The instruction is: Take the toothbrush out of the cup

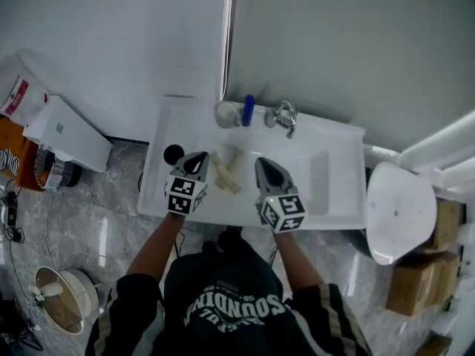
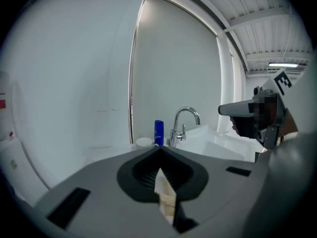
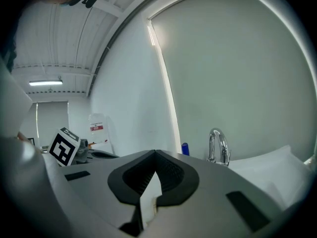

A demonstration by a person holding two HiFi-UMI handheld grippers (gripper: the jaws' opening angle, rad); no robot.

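While left fingers [image 2: 99, 182] and right fingers [image 3: 208, 192] clench, cup [image 1: 226, 114], bottle [image 1: 248, 110], faucet [image 1: 283, 117] on sink rim [image 1: 341, 136]

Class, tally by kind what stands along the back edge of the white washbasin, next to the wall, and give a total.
Cup: 1
Blue upright cylinder: 1
Tap: 1
Total: 3

a white wall [image 1: 111, 28] stands far behind the white washbasin [image 1: 340, 170]. grey marble floor [image 1: 96, 228] lies left; cardboard boxes [image 1: 412, 288] right.
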